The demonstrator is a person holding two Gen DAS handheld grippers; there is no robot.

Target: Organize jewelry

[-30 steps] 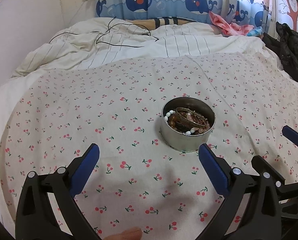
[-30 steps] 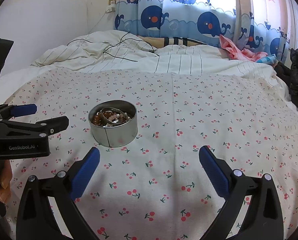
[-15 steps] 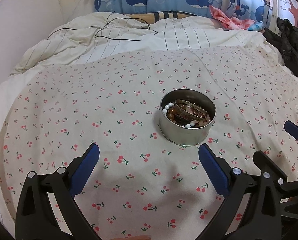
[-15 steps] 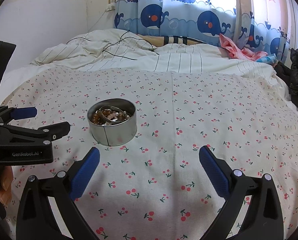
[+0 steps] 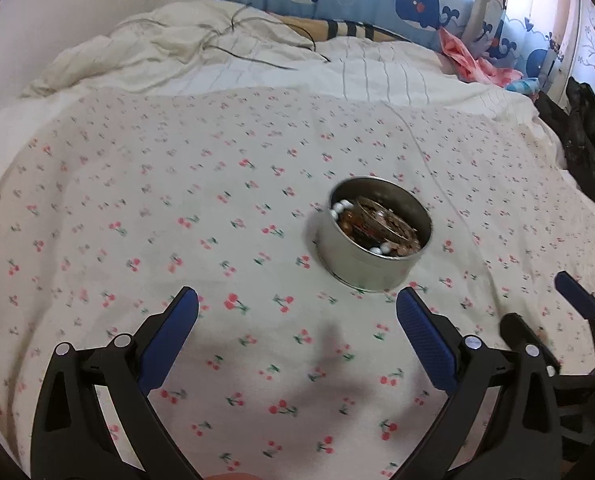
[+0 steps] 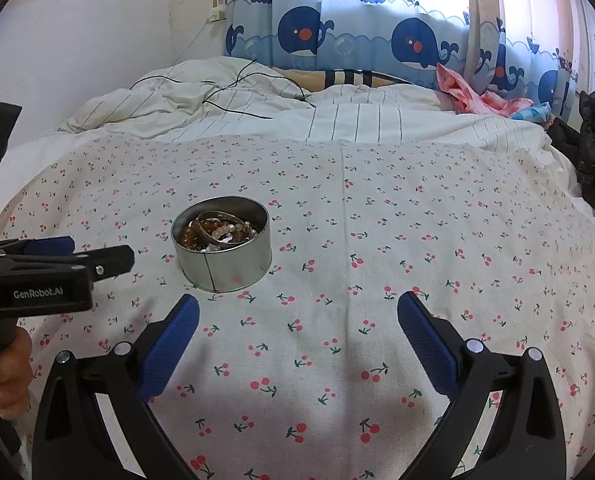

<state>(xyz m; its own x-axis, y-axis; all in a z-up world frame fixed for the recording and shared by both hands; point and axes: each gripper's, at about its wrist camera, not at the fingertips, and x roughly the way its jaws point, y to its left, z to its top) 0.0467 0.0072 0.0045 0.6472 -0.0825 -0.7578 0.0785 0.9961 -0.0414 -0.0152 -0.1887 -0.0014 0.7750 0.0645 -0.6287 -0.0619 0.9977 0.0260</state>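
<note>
A round silver tin (image 5: pixel 371 268) (image 6: pixel 233 264) stands on a cherry-print sheet (image 5: pixel 177 220) and holds a heap of jewelry (image 5: pixel 377 227) (image 6: pixel 217 232): brown and white bead bracelets and a metal bangle. My left gripper (image 5: pixel 297 304) hangs open over the sheet, with the tin just beyond its right finger. My right gripper (image 6: pixel 297 308) is open too, and the tin sits ahead of its left finger. Nothing lies between either pair of fingers. The left gripper's body (image 6: pixel 37 276) shows at the left of the right wrist view.
The sheet covers a bed. A rumpled striped duvet (image 6: pixel 257 108) with a black cable (image 6: pixel 233 100) lies behind it, below whale-print curtains (image 6: pixel 357 36). Pink cloth (image 6: pixel 469 92) and dark clothing (image 6: pixel 593 148) sit at the far right. A hand (image 6: pixel 5 376) grips the left tool.
The left wrist view has tilted and shifted: the tin now sits further right and a little higher in it. The right gripper has barely moved. Both stay open.
</note>
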